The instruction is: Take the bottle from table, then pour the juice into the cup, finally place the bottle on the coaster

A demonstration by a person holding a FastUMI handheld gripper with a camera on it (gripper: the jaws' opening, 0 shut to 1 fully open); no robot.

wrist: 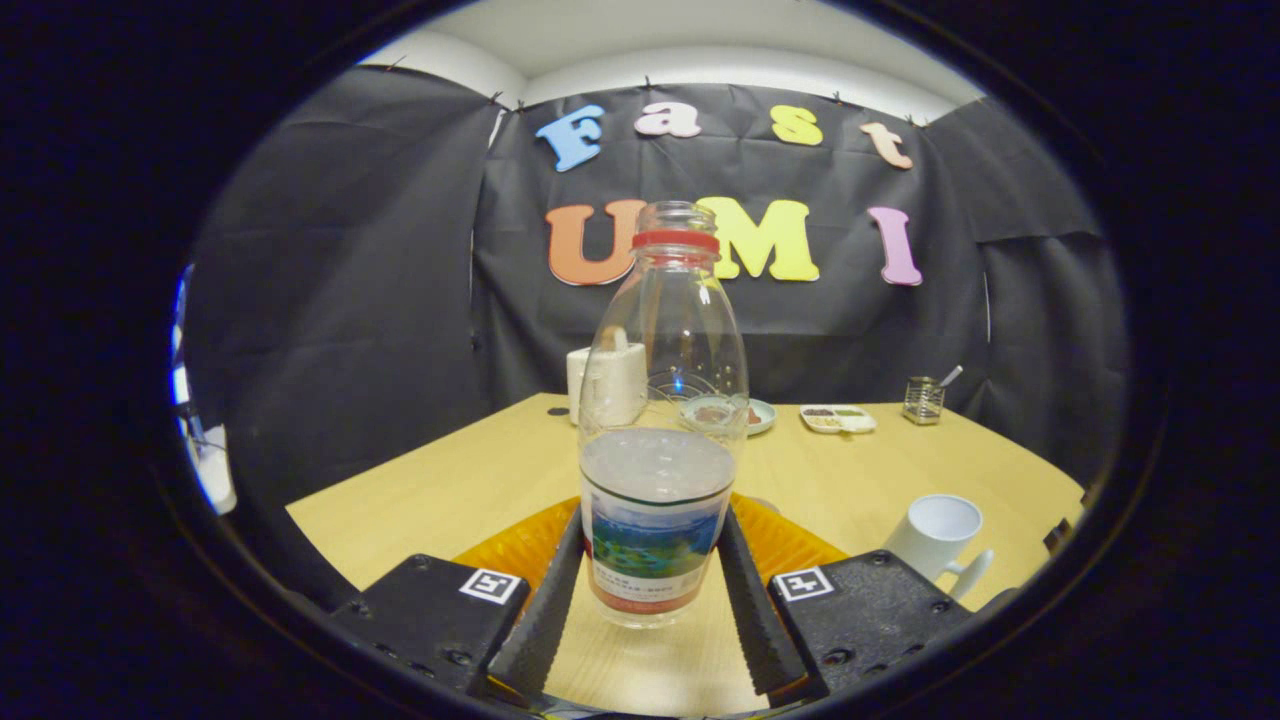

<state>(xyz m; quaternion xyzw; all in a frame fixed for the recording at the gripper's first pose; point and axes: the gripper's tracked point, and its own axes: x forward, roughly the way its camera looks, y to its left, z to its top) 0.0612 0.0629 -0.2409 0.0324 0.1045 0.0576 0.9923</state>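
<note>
A clear bottle [655,440] with a red ring at its open neck stands upright between my fingers. Pale juice fills its lower part, down to a pictured label. My gripper [650,520] is shut on the bottle, with both fingers [745,590] pressing its labelled sides. Right behind the bottle, an orange coaster [515,550] lies on the wooden table [450,490], spreading out past both fingers. A white cup [940,535] with a handle stands to the right, beyond my right finger. Whether the bottle's base rests on the table I cannot tell.
Along the table's far side stand a white box-like container [607,385], a small plate [760,415] with food, a white divided dish [838,418] and a glass jar [924,400] with a spoon. Black cloth walls close the booth around the table.
</note>
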